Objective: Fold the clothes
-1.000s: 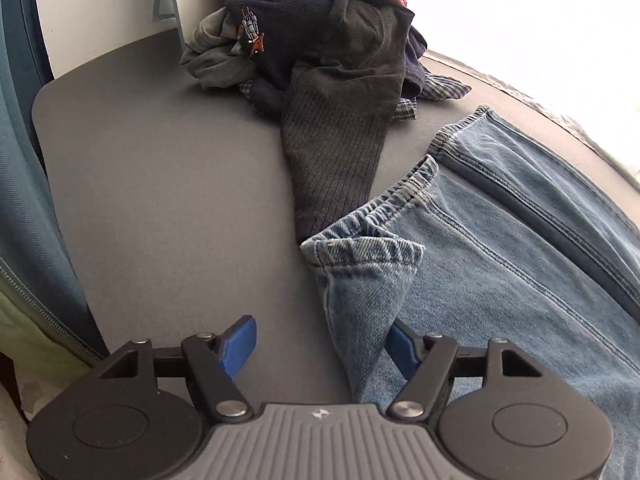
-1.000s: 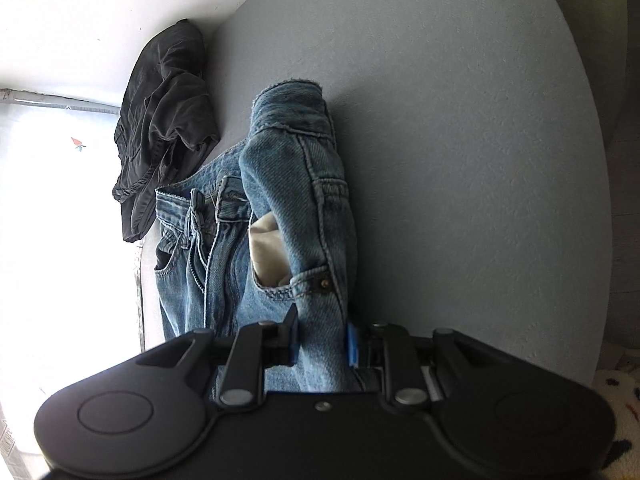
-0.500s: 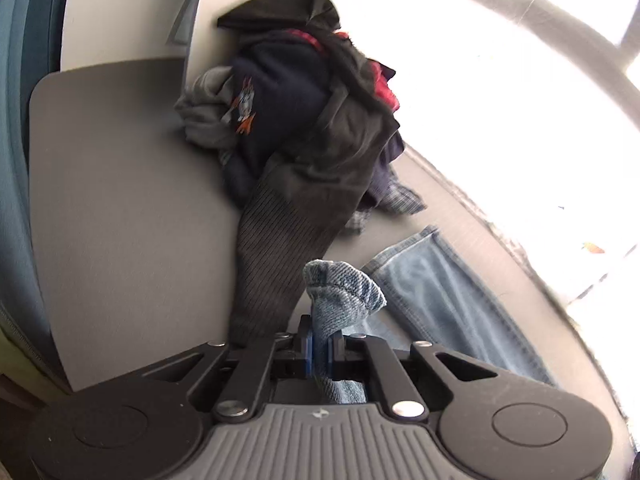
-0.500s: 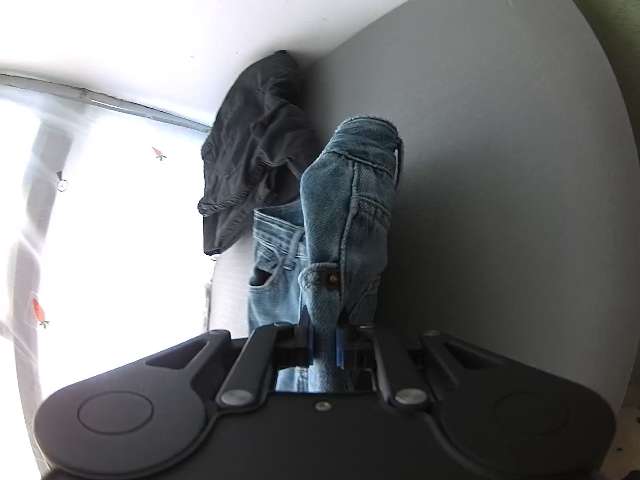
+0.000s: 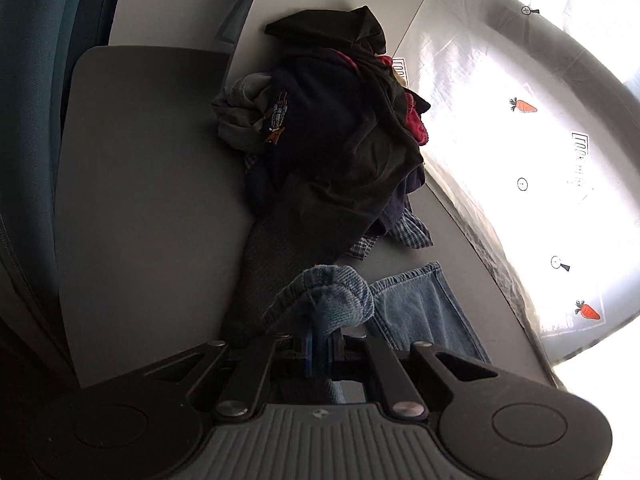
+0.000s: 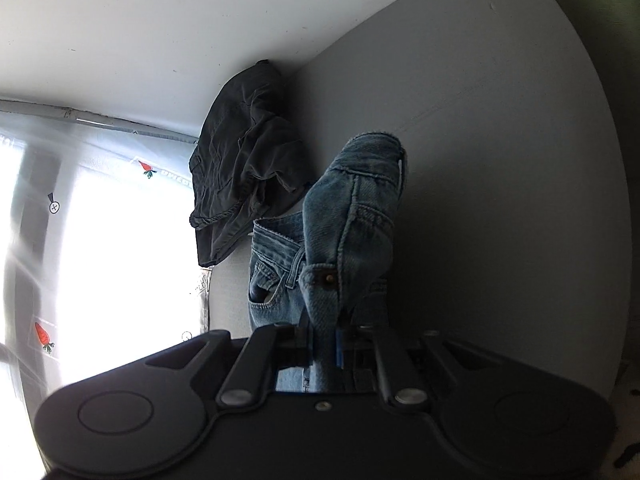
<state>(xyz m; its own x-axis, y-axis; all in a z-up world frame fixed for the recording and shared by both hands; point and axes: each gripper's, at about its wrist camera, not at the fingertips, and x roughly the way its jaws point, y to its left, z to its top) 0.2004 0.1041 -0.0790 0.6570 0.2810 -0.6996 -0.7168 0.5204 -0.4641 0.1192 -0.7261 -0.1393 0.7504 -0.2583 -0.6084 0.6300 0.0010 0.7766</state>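
Lifting jeans (image 6: 352, 216) off grey table (image 5: 152, 200) w/ both grippers, prob. mid lengthwise fold. Left gripper (image 5: 318, 344) jaws clamping on leg hem, other leg lying flat just beside; right gripper (image 6: 323, 340) jaws clamping on waistband by rivet. Next, likely: carrying held edge across onto flat half, keeping tension even, w/o snagging dark sleeve nearby. Counting: 1 jeans, 1 mixed clothes pile (image 5: 340, 132), 1 dark garment (image 6: 244, 160) by wall, 2 grippers.

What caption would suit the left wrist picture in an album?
Left gripper pinching a blue denim jeans hem above a grey table, dark heap of unfolded clothes behind.
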